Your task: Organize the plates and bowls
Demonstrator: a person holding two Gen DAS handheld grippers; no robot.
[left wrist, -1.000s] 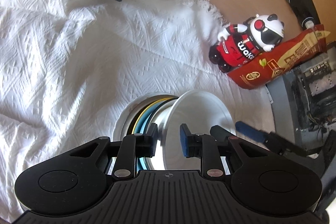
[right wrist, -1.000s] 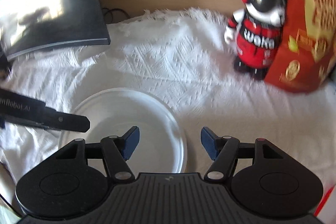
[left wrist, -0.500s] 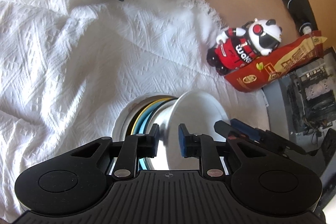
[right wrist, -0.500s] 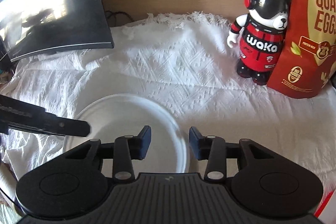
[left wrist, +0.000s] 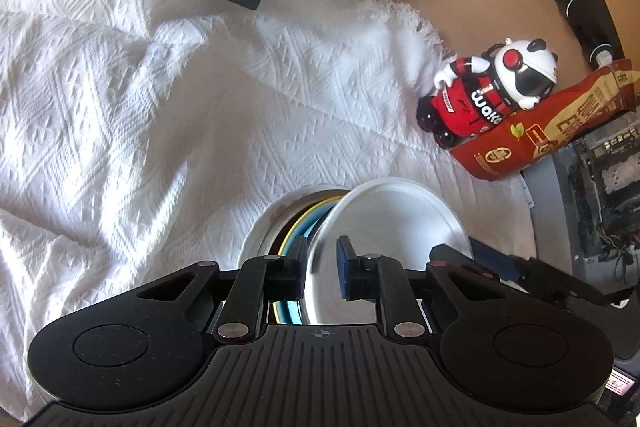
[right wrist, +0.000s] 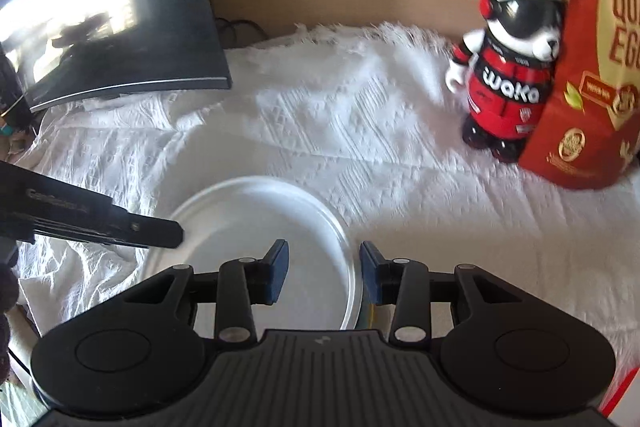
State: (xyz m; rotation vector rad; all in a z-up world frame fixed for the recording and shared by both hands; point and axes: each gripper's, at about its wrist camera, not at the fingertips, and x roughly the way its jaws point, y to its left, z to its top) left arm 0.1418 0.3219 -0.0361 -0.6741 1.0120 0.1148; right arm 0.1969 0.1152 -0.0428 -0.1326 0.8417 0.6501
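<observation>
A white plate (left wrist: 394,223) sits on top of a stack with a blue and a yellow dish (left wrist: 301,231) and a white bottom plate (left wrist: 264,227) on the white cloth. My left gripper (left wrist: 322,267) is shut on the white plate's rim. In the right wrist view the same plate (right wrist: 260,227) lies flat, and my right gripper (right wrist: 323,273) straddles its right rim with the jaws apart, not touching it. The left gripper's finger (right wrist: 120,227) reaches in from the left.
A panda toy in red (right wrist: 508,67) and a red snack bag (right wrist: 600,67) stand at the back right. A dark monitor (right wrist: 100,7) stands at the back left. The white cloth (left wrist: 120,87) is rumpled. A grey machine (left wrist: 600,187) is at the right.
My right gripper narrowed its jaws and moved right, so that it now straddles the plate's right rim. My left gripper stays shut on the plate's rim and has shifted only slightly.
</observation>
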